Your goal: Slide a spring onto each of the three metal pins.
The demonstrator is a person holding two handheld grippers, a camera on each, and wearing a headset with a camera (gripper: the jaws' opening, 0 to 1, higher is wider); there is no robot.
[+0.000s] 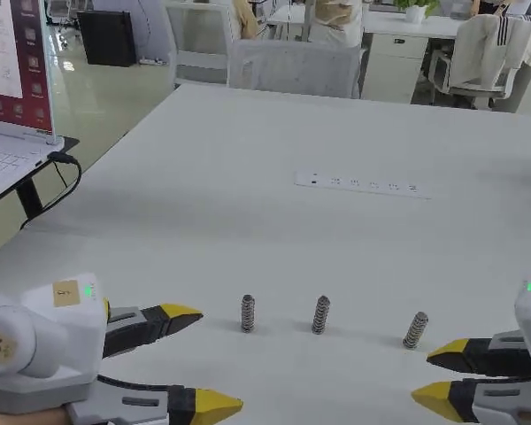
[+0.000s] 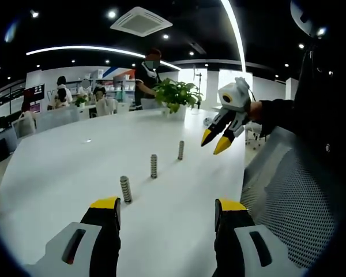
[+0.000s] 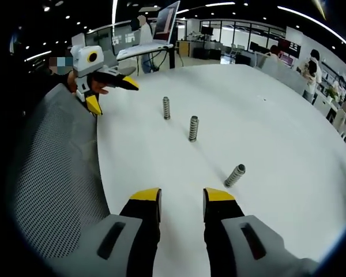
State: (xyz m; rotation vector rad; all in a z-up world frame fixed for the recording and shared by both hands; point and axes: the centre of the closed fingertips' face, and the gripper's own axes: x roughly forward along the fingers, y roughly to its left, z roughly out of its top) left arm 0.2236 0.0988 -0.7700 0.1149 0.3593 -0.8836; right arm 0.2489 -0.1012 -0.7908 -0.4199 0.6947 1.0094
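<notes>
The short grey coiled metal springs (image 1: 320, 314) stand in a row on the white table (image 1: 248, 177), close to its near edge. The left spring (image 1: 248, 313) and the middle spring (image 1: 320, 314) are upright; the right spring (image 1: 416, 329) leans, its long axis tipped off vertical, and my right gripper view shows that lean plainly (image 3: 235, 175). I cannot make out any pins inside the coils. Since all three stand on end, I judge each already sits over one, but that is a guess.

What matters next is that leaning one. It lies just ahead of the right gripper (image 1: 423, 375) and slightly to the inside of its yellow tips, near but not touching. That is the closer tool by far. Its jaws are parted a modest way and carry nothing (image 3: 182, 196).

The left gripper (image 1: 217, 359) sits at the other end of the row, with the left spring just beyond its upper tip and apart from it. Its jaws are spread wide and are empty too (image 2: 168, 205). Along its own line the three coils run away in file, nearest first (image 2: 126, 188).

Farther back a white socket strip (image 1: 363, 184) lies flush in the tabletop, well clear.
</notes>
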